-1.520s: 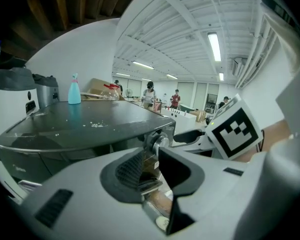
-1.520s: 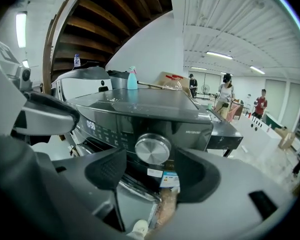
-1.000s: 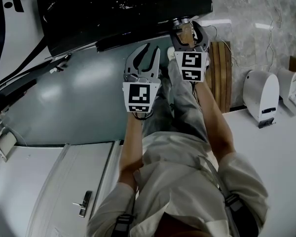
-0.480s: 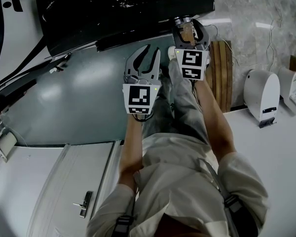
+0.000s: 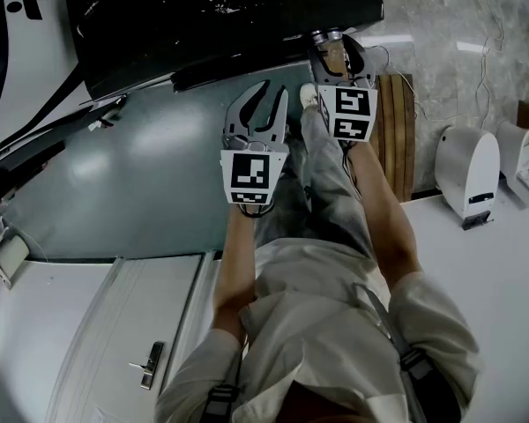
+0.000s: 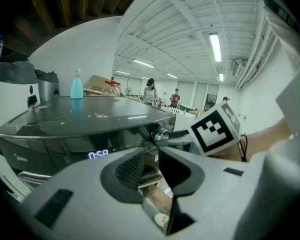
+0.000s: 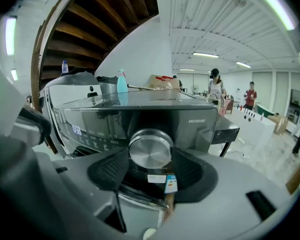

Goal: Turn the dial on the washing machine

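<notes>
The dark washing machine [image 5: 203, 16] fills the top of the head view, and its round silver dial [image 7: 150, 149] sits at the right end of the control panel. My right gripper [image 7: 150, 160] has just been closing, and its pads now press on both sides of the dial [image 5: 328, 36]. In the head view the right gripper [image 5: 333, 47] reaches up to the panel. My left gripper [image 5: 269, 91] hangs to its left, open and holding nothing, short of the machine's front. From the left gripper view [image 6: 151, 166] I see the dial [image 6: 161, 133] and a lit display [image 6: 98, 155].
A blue spray bottle [image 7: 122, 81] and boxes stand on the machine's top. A white appliance [image 5: 467, 170] and wooden slats [image 5: 397, 130] are on the right of the head view. A white door with a handle [image 5: 150, 364] is at lower left. People stand far off in the hall.
The right gripper's jaws have closed in onto the dial and its marker cube has rolled slightly. The left gripper has stayed where it was.
</notes>
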